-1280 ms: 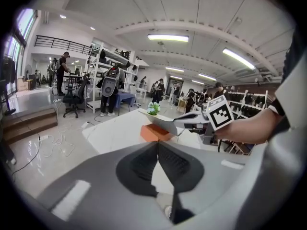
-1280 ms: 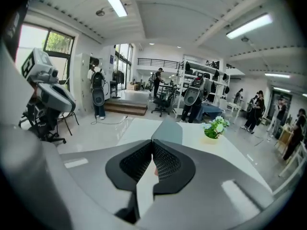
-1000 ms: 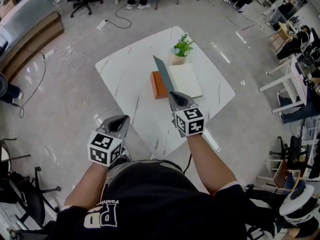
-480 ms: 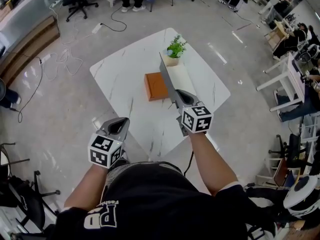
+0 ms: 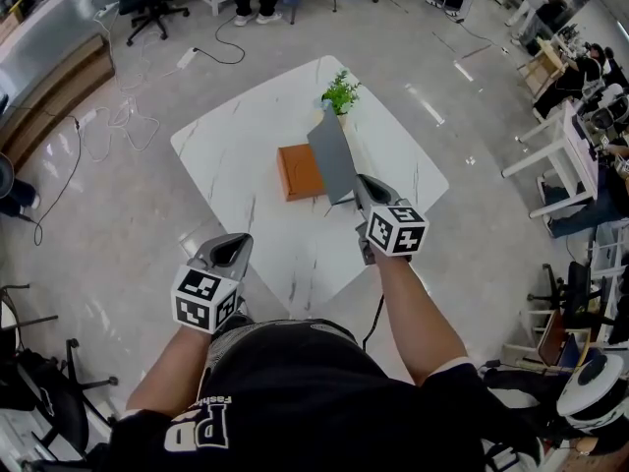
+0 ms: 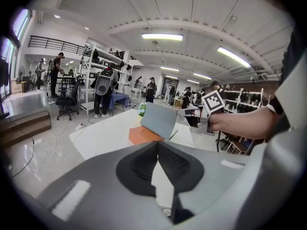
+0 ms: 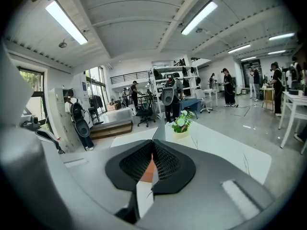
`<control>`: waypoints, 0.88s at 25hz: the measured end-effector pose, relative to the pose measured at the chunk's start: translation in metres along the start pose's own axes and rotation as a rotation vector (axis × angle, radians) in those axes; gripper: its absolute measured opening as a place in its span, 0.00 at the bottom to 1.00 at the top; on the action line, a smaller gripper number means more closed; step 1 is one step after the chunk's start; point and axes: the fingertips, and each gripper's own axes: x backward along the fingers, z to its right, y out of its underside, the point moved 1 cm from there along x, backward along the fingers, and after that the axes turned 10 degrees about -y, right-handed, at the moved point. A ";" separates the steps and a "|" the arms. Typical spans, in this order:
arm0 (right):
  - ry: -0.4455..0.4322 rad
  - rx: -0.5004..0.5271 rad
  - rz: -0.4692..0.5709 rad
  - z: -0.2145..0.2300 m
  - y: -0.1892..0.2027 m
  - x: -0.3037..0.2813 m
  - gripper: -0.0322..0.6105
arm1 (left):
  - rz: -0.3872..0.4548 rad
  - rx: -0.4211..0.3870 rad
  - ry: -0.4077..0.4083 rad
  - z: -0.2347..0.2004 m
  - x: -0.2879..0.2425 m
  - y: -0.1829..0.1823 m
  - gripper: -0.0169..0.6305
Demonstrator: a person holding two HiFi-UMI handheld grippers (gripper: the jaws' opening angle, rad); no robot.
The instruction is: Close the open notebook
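While right hand-held gripper (image 5: 360, 187) pinches raised notebook cover (image 5: 332, 155), left hand-held gripper (image 5: 234, 240) closed; empty | pot (image 7: 181, 134) holds plant (image 7: 181, 122)

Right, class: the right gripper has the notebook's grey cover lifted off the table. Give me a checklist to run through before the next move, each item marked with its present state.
1. Right gripper shut on the grey cover: ok.
2. Cover raised off the table and leaning toward the orange half: ok.
3. Nothing lying on the orange half: ok for the part that shows; the part under the cover, cannot tell.
4. Potted plant stands beyond the notebook, not on the orange half: ok.
5. Left gripper shut, empty, back from the notebook: ok.
6. Notebook closed: not ok.
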 end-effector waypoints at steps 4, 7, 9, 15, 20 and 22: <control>0.022 -0.025 0.001 0.016 0.003 0.000 0.06 | -0.001 -0.003 0.003 0.002 -0.005 -0.001 0.12; 0.038 -0.034 -0.004 0.027 0.007 0.003 0.06 | -0.002 -0.004 0.002 0.005 -0.005 -0.002 0.12; 0.054 -0.041 -0.011 0.035 0.011 0.005 0.06 | -0.005 -0.004 0.001 0.007 -0.005 -0.001 0.12; 0.090 -0.060 -0.028 0.056 0.025 0.008 0.06 | -0.007 0.000 -0.005 0.008 -0.005 0.000 0.12; 0.106 -0.074 -0.046 0.071 0.033 0.007 0.06 | -0.008 0.004 -0.015 0.009 -0.005 0.000 0.12; 0.113 -0.086 -0.057 0.079 0.037 0.006 0.06 | -0.009 0.006 -0.019 0.009 -0.005 0.000 0.12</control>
